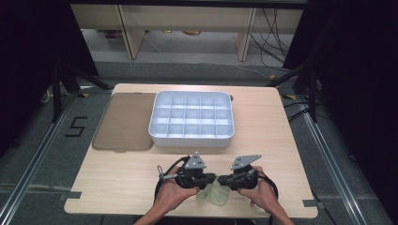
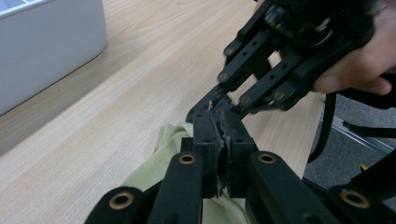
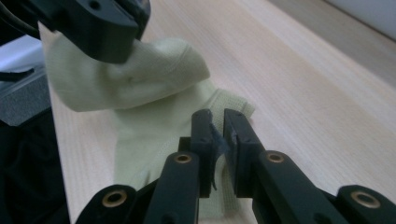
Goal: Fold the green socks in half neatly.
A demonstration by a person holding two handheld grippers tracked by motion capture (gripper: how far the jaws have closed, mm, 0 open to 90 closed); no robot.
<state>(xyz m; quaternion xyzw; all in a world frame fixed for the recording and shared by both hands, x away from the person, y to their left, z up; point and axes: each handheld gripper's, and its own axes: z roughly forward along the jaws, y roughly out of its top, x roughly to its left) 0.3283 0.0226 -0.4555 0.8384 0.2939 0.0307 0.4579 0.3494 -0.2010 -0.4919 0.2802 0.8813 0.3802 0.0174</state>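
High view puts both hands at the near edge of the worktop (image 1: 141,187), with a pale green sock (image 1: 216,193) between them and under the two claws. Behind it stands a white divided tray (image 1: 191,136), every compartment bare, and a brown lid (image 1: 126,121) lies flat just beside the tray's left side.

Left gripper view shows the left claw (image 2: 219,122) clenched on a fold of the sock, lifting that part off the wood, as the right gripper view also shows. Right claw (image 3: 217,122) sits over the flat part of the sock with a narrow gap between its jaws; its pads press on nothing that I can make out, so I read it as just released.

By my judgement the work is at an early stage: the sock is being folded or bunched by the near edge, well apart from the tray. Finishing the fold and placing it in a compartment are left.
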